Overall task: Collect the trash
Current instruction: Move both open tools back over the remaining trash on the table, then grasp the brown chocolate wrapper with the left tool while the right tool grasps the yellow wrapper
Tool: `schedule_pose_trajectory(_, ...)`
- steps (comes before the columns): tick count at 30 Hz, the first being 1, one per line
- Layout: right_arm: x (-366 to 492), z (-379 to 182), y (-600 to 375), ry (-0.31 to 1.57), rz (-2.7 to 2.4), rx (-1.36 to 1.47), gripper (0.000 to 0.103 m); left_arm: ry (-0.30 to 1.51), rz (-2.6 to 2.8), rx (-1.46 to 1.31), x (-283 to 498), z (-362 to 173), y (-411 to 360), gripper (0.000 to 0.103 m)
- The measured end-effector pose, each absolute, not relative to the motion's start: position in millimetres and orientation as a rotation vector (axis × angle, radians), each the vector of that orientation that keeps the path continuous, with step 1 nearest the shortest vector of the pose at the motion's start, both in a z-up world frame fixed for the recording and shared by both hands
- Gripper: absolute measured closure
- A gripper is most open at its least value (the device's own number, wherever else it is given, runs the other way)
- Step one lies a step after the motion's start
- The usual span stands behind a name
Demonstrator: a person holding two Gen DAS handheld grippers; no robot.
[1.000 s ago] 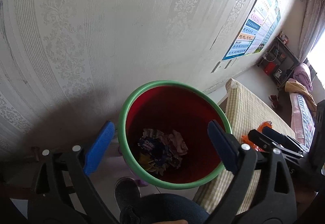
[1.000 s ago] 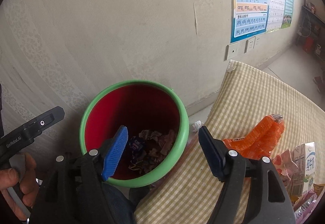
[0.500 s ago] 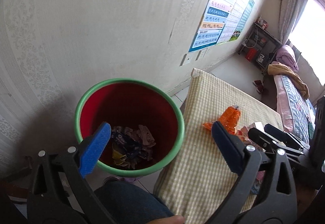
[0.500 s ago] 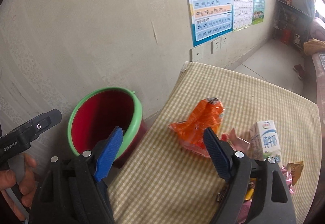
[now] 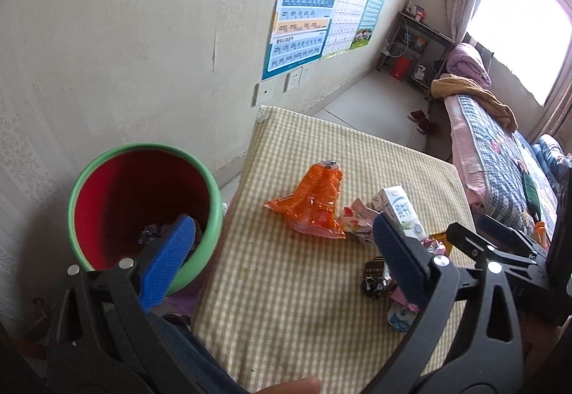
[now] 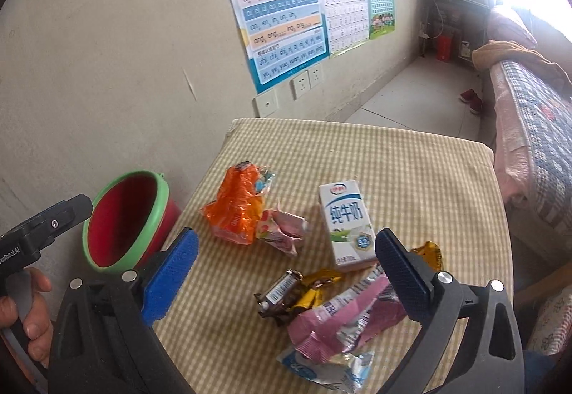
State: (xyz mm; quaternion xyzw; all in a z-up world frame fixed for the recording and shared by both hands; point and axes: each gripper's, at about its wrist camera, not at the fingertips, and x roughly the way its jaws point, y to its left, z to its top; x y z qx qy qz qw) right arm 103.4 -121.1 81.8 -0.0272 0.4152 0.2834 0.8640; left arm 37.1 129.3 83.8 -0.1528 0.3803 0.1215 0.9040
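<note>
A red bin with a green rim (image 5: 143,201) stands left of the checked table (image 5: 286,304); it also shows in the right wrist view (image 6: 125,218) and holds some wrappers. On the table lie an orange wrapper (image 6: 236,208), a small pink wrapper (image 6: 286,229), a white milk carton (image 6: 346,222), a brown and yellow wrapper (image 6: 293,290) and a pink pouch (image 6: 339,319). My left gripper (image 5: 282,258) is open and empty, between bin and trash. My right gripper (image 6: 286,276) is open and empty above the brown wrapper.
A wall with posters (image 6: 282,11) and sockets (image 6: 307,83) runs behind the table. A bed with a patterned cover (image 5: 500,151) stands to the right. A dark shelf (image 5: 414,50) stands in the far corner. Red shoes (image 5: 422,118) lie on the floor.
Both grippers have swung right, from over the bin to over the table. The trash pile has come into full view. Both stay open and empty.
</note>
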Motion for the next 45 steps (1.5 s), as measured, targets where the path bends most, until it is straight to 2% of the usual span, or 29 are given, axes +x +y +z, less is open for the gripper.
schedule_pose_trajectory(17, 109, 70, -205, 0.888, 0.479, -0.001, 0.007, 0.851, 0.138, -0.250, 60, 73, 54, 0.006)
schedule_pose_trajectory(38, 152, 14, -234, 0.998, 0.400, -0.006, 0.007, 1.034, -0.001, -0.275, 97, -4, 25, 0.006)
schedule_pose_trajectory(41, 161, 5, -234, 1.020, 0.397, 0.002, 0.007, 1.066, -0.014, -0.276, 108, -18, 23, 0.010)
schedule_pose_trajectory(45, 171, -7, -234, 1.042, 0.397, 0.005, 0.007, 1.098, -0.013, -0.282, 117, -32, 24, 0.021)
